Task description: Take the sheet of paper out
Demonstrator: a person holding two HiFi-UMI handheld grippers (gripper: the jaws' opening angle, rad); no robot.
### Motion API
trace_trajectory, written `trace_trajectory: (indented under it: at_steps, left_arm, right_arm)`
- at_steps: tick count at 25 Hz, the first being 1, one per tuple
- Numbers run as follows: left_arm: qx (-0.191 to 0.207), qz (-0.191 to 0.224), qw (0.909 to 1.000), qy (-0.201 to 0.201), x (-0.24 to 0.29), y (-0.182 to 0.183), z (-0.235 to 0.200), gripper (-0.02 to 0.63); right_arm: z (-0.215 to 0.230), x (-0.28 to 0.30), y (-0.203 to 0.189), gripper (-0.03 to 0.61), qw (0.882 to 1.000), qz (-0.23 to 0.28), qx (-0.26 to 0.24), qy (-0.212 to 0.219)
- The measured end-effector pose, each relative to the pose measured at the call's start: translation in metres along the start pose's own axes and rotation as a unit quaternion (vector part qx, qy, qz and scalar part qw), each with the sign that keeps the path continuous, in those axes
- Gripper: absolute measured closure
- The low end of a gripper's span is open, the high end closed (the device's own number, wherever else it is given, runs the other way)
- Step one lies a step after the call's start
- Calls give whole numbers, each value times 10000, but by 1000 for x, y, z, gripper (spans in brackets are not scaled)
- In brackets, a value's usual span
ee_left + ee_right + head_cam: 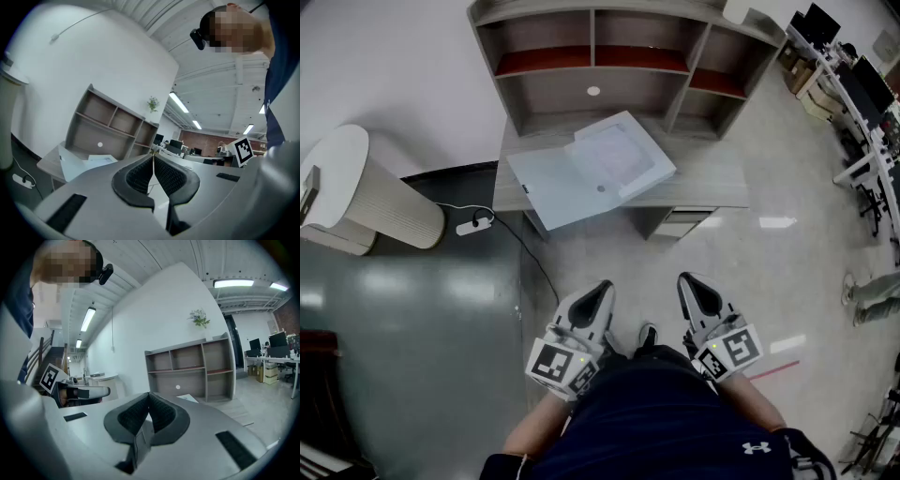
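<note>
Head view: I have both tools low and close in against the body, over bare floor and well short of the desk (717,192). The left gripper (598,295) and the right gripper (694,291) sit side by side, apart from each other. An open folder (553,183) lies across the desk's left and middle, and its left flap juts past the front edge near the front-left corner. The sheet of paper (614,155) rests in the folder's right half, below the shelf unit (591,56) along the back edge. The floor between the tools and the front edge is open. A cable (520,246) trails over the floor off the left corner.

Left gripper view: the left gripper (153,158) has its jaws pressed together with nothing between them. The folder (75,165) shows far ahead to the left, with the shelf unit (108,126) behind it.

Right gripper view: the right gripper (149,397) has its pads meeting at the tips and is empty. The shelf unit (192,369) stands well ahead across clear floor.
</note>
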State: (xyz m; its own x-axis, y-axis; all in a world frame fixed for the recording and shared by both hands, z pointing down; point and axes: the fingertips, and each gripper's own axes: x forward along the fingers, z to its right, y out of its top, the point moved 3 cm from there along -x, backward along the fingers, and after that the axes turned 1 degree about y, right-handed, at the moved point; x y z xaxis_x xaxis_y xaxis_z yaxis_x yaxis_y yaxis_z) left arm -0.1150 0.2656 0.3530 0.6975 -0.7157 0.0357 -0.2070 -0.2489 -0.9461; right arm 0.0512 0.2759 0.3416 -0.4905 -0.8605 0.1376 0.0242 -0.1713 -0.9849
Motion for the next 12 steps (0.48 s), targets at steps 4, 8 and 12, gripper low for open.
trace_trajectory:
  at_steps: [4,8,12]
  left_arm:
    - [-165,-134,9998,-63,-8,-3,13,591]
    - [-153,-350,9992,-105,-2,-17,23,591]
    - [-71,-430,9991,-5,7,-19,33,591]
  right_arm:
    - [-12,-9,2,566,9999,-32,76,58]
    - [-7,-14,-2,566,9998,23,137,118]
    - [6,-24,-2,566,9991,165,345,190]
